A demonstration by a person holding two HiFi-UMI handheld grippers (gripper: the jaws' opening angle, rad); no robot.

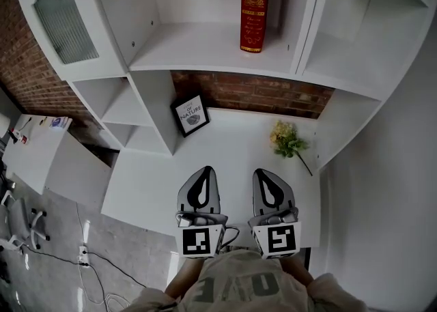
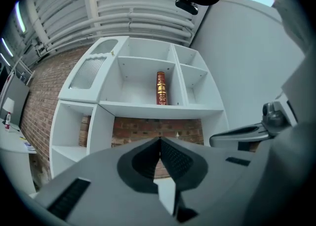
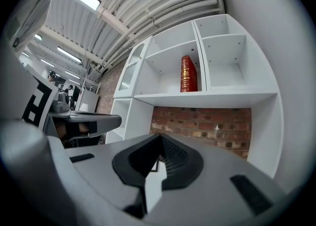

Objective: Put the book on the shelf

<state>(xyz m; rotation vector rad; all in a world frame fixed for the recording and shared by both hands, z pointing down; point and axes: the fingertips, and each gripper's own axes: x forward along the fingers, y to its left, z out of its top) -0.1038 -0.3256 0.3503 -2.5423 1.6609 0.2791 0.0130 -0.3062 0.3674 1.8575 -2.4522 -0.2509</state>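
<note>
Red book (image 1: pixel 254 6) upright on white shelf (image 1: pixel 205 58) | my left gripper (image 1: pixel 200 182) closed, empty | my right gripper (image 1: pixel 272 186) closed, empty | both low over the desk (image 1: pixel 150 181)

The grey left hand-held gripper (image 1: pixel 205 171) and grey right hand-held gripper (image 1: pixel 262 173), at lower centre, each show black teardrop-shaped padding and a white cube (image 1: pixel 199 241) printed with black square markers. Along the bottom edge, the person wears a khaki top (image 1: pixel 239 283) with grey lettering.
</note>
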